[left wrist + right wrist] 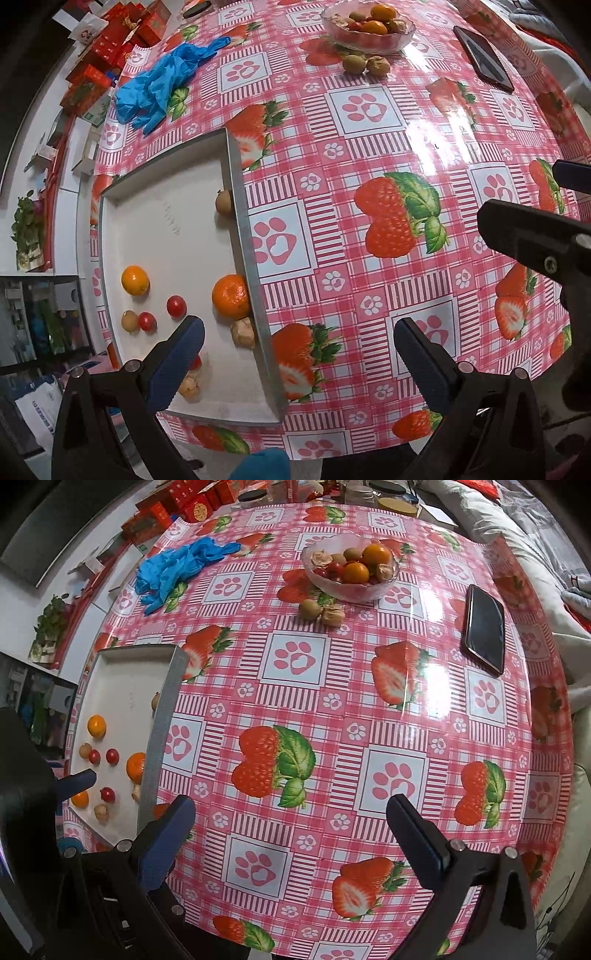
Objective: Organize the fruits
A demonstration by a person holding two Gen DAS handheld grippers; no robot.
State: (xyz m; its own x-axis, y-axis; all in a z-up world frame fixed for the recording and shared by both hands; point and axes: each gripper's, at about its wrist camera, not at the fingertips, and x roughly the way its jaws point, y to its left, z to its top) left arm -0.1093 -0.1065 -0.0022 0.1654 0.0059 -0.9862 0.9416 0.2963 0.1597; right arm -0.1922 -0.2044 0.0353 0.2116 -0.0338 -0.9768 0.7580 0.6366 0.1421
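A white tray (166, 192) (122, 664) with a grey rim sits at the table's left edge. It holds several fruits: a tangerine (231, 296), a small orange (135, 280), cherry tomatoes (176, 305) and brown longans (243, 331). A glass bowl (380, 585) (402, 38) of mixed fruit stands at the far side, with a kiwi (309, 609) and a walnut-like fruit (332, 614) on the cloth in front of it. My left gripper (299, 354) is open and empty above the tray's right rim. My right gripper (291, 834) is open and empty over the table's middle.
A black phone (484, 629) lies at the right of the table. Blue gloves (173, 568) lie at the far left. Red boxes (184, 506) and jars (397, 504) stand beyond the table's far edge. The pink strawberry tablecloth (295, 701) covers the round table.
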